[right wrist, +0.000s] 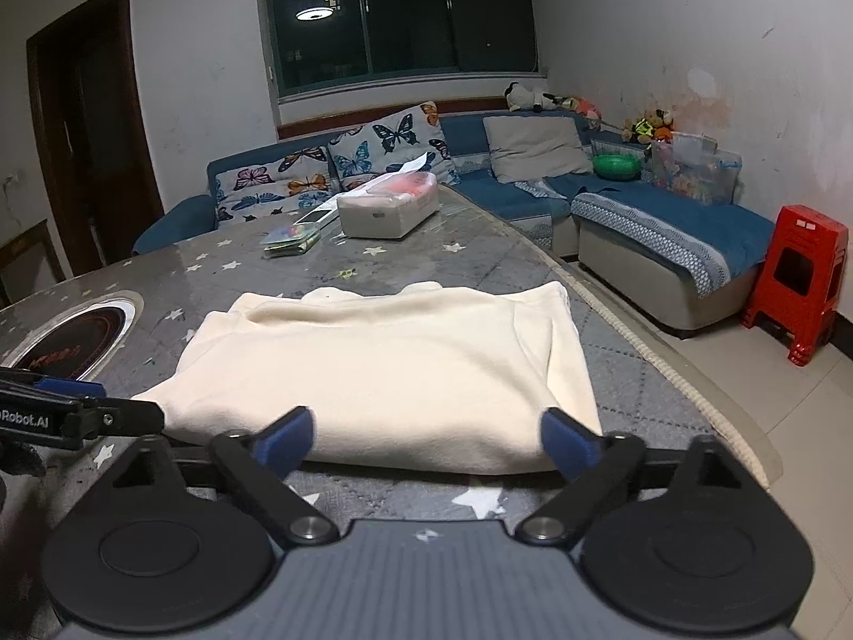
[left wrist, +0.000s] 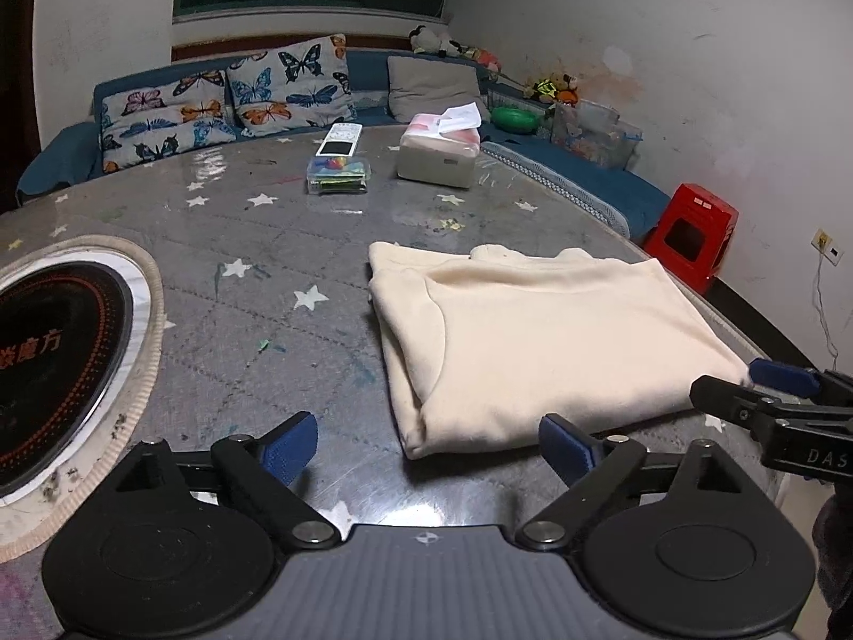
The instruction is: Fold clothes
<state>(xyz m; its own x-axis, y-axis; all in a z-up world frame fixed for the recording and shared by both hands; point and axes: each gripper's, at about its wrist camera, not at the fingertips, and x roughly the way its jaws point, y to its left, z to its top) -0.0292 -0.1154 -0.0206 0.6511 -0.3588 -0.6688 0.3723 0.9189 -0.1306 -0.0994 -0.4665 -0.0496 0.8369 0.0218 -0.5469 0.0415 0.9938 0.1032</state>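
Left tool: I hold my left tool (left wrist: 428, 445) low over the near edge of the desk (left wrist: 256, 293), its blue-padded fingers (left wrist: 290, 448) spread wide with nothing between them; the folded garment's near left corner lies just ahead, between the tips.

Right tool: my right tool (right wrist: 426, 440) is also spread wide and grips nothing; the garment's near edge sits between its fingers (right wrist: 568, 448), and I cannot tell whether the pads touch the cloth.

Right tool from the left camera: it shows at the right edge of the left wrist view, tips (left wrist: 714, 392) at the garment's near right corner.

Garment: a cream sweatshirt (right wrist: 384, 368) lies folded into a flat rectangle on the desk, near the desk's right edge and close to its near edge.

Desk: a round top with a grey star-print cover under a clear sheet.

Cooktop: a black round hob (left wrist: 48, 357) is set into the desk toward the left side, well apart from the sweatshirt.

Far edge of the desk: a tissue box (left wrist: 440, 152), a remote control (left wrist: 339, 140) and a small clear case (left wrist: 338, 175) stand near one another.

Beyond the desk: a blue sofa (right wrist: 640, 213) with butterfly cushions (left wrist: 234, 96), and a red stool (right wrist: 799, 288) on the floor.
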